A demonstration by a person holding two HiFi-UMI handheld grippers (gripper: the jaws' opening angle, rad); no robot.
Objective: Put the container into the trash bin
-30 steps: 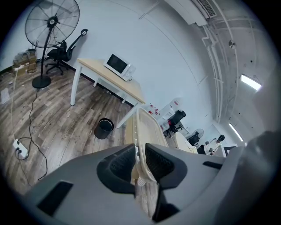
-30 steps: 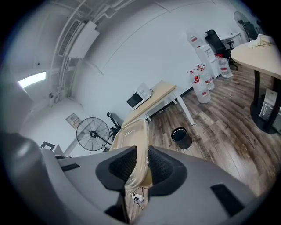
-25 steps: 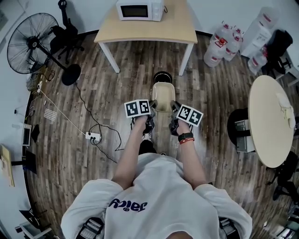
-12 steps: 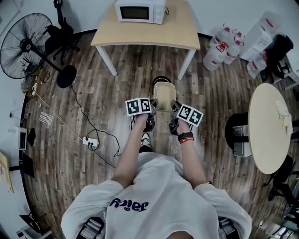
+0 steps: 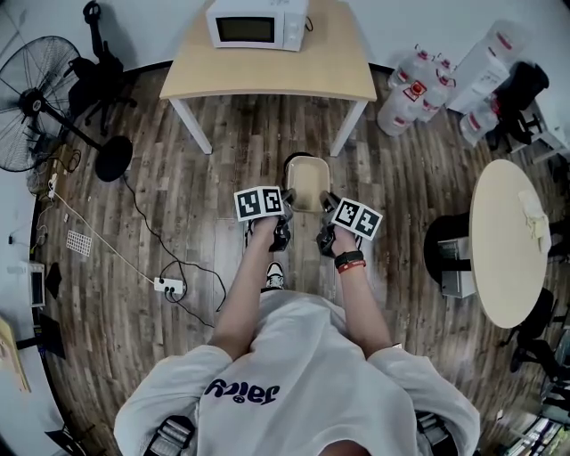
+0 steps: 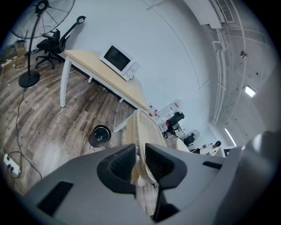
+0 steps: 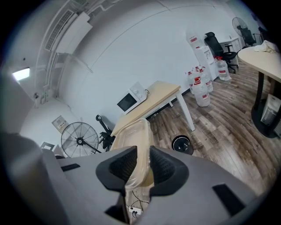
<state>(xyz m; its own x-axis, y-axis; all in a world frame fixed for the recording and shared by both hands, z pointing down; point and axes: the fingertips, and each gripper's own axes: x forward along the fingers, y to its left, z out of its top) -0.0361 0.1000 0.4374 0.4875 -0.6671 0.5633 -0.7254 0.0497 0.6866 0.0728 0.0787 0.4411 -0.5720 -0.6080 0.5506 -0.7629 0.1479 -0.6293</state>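
Note:
A beige plastic container (image 5: 308, 183) is carried in the air between both grippers. My left gripper (image 5: 287, 201) is shut on its left rim, and my right gripper (image 5: 324, 203) is shut on its right rim. In the left gripper view the container's edge (image 6: 142, 132) runs between the pads, and the round black trash bin (image 6: 99, 135) stands on the floor ahead. In the right gripper view the container (image 7: 134, 136) sits between the pads, with the bin (image 7: 181, 144) beyond. In the head view the container covers most of the bin (image 5: 292, 160).
A wooden table (image 5: 267, 71) with a white microwave (image 5: 258, 22) stands just beyond the bin. Water jugs (image 5: 405, 85) sit at the back right, a round table (image 5: 512, 240) at right, a fan (image 5: 36, 98) and a power strip (image 5: 167, 286) at left.
Both grippers and the container have moved forward over the floor toward the bin and the wooden table. The grip on the container has stayed the same.

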